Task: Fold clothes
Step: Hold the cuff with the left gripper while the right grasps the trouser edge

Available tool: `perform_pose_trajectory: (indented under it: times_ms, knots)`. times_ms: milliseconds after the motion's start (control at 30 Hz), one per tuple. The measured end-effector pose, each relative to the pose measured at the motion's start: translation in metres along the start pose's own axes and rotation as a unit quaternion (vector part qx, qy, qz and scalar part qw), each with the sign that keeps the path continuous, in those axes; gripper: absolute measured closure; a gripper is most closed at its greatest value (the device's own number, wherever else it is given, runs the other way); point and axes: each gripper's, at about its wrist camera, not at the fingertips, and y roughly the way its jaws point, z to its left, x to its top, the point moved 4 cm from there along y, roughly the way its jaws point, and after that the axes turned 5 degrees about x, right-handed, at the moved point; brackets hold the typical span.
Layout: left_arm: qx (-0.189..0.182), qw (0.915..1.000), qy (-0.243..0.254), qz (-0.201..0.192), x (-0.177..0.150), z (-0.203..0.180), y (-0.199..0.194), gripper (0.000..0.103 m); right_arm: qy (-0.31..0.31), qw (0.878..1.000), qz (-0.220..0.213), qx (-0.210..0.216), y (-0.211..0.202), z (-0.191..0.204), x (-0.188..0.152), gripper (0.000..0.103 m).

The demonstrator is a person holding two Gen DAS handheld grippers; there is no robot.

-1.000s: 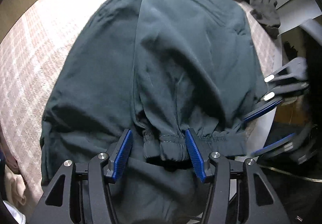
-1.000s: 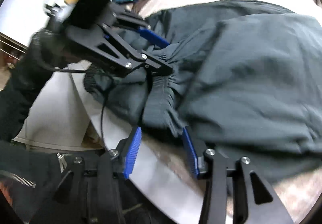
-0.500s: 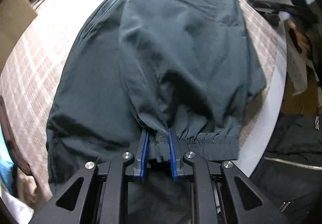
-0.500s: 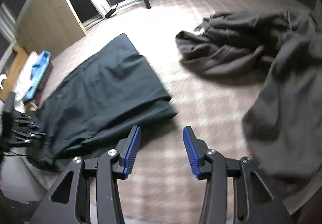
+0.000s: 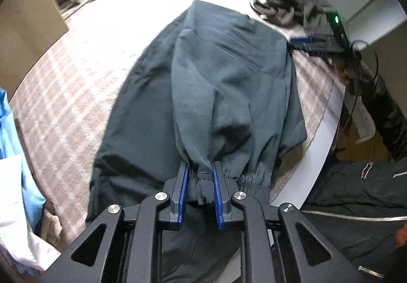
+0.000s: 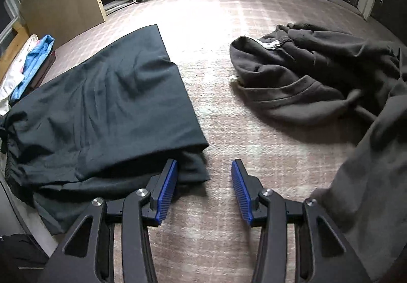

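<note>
Checked bedcover under dark trousers: left gripper pinches only the cuff, which may slip out; right gripper gapes empty near the fold.

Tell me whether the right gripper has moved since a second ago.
Yes. The right gripper has swung away from the trousers' elastic end by the table's white edge, over to their far corner, open above the checked cloth.

No text, label, brand or number can be read anywhere
</note>
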Motion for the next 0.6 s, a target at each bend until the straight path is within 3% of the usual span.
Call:
perform_pose_trajectory:
  times_ms: [133,267,500,600]
  knots:
    - [0.009,0.9999,-0.008,-0.006,0.000,0.016,-0.013,0.087,-0.003,1.000,0.005,-0.011,0.000,-0.002,0.001,0.060]
    - [0.009,0.9999,-0.002,0.012,-0.005,0.026,-0.008,0.087,-0.006,1.000,0.003,-0.018,0.001,0.000,0.002,0.060]
    - [0.044,0.9943,-0.021,0.095,-0.045,0.063,0.032,0.087,-0.067,0.997,-0.002,-0.025,-0.007,0.009,0.007,0.060]
    - [0.036,0.9922,-0.047,0.109,-0.057,0.075,0.034,0.086,-0.093,0.996,0.003,-0.013,-0.007,0.013,0.009,0.060]
